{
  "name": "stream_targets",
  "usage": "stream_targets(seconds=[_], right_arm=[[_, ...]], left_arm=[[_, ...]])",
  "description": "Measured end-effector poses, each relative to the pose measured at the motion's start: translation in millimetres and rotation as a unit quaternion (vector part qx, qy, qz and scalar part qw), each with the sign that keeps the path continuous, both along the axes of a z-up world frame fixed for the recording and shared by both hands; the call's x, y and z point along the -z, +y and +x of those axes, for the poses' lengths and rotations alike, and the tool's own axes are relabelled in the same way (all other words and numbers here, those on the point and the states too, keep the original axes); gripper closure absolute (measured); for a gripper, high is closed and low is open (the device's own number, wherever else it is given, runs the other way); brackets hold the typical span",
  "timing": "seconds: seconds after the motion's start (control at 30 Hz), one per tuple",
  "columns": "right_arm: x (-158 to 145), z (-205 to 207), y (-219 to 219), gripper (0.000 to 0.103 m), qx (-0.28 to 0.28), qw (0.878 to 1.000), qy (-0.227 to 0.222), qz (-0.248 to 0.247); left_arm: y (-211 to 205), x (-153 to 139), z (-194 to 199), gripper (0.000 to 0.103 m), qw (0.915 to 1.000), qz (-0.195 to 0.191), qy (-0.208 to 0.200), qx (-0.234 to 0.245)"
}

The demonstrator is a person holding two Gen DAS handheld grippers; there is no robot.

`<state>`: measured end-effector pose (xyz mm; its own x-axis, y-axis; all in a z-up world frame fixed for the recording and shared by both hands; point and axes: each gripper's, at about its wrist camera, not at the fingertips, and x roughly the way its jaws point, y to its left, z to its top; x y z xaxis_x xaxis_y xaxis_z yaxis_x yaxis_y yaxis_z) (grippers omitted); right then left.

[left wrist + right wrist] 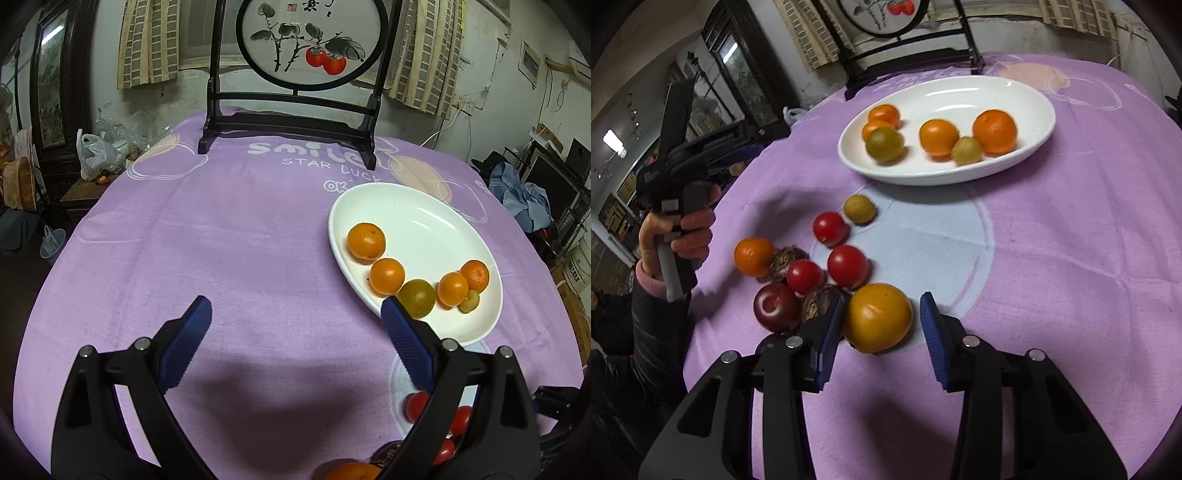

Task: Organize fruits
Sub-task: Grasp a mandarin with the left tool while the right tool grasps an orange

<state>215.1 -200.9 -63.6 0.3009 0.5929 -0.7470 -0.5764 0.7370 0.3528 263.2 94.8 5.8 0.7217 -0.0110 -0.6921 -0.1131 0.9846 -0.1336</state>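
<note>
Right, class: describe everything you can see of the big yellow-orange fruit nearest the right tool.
The big yellow-orange fruit is round, smooth and glossy, the largest piece on the purple tablecloth. It sits outside the white plate, between the right tool's open blue pads, near the left pad. A dark brownish fruit lies close against it.

Six citrus fruits [938, 137] on white plate [1027, 92]; others [847, 266] loose on cloth.

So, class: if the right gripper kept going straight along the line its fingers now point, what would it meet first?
Most likely the large yellow-orange fruit. It lies just ahead of the right gripper, between its open fingers, closer to the left one. Depth is hard to judge, but nothing else sits nearer in that line.
</note>
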Motion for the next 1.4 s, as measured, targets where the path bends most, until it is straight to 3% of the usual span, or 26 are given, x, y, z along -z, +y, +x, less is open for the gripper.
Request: stream_targets(seconds=[0.23,0.33,0.43,0.6,0.77,1.2,1.4], right_arm=[[0.7,3.2,-1.0,0.064,0.000,1.000,0.005,0.009],[-4.7,6.9,-9.7,0.064,0.011,0.999,0.007,0.043],[-13.8,11.1,-24.9,0.064,0.037,0.996,-0.002,0.086],[-14.9,16.2,-34.3,0.064,0.062,0.993,0.001,0.099],[-19.4,13.9,-34.2,0.064,0.065,0.993,-0.017,0.099],[-14.9,14.6,-32.7,0.064,0.070,0.994,-0.014,0.085],[-14.0,14.3,-31.3,0.064,0.067,0.994,-0.011,0.082]], left_arm=[[-0.4,-1.9,-2.5,0.008,0.9999,-0.005,-0.009,0.007],[2.8,0.0,-7.7,0.008,0.9988,-0.036,0.001,0.033],[6.4,5.2,-27.7,0.009,0.9959,-0.072,0.003,0.056],[-3.6,17.5,-86.8,0.009,0.9940,-0.047,0.005,0.098],[-10.0,26.4,-112.9,0.010,0.9911,-0.063,0.006,0.117],[-24.7,56.2,-94.6,0.038,0.9879,-0.064,0.059,0.129],[-23.6,61.3,-93.4,0.053,0.9834,-0.090,0.067,0.143]])
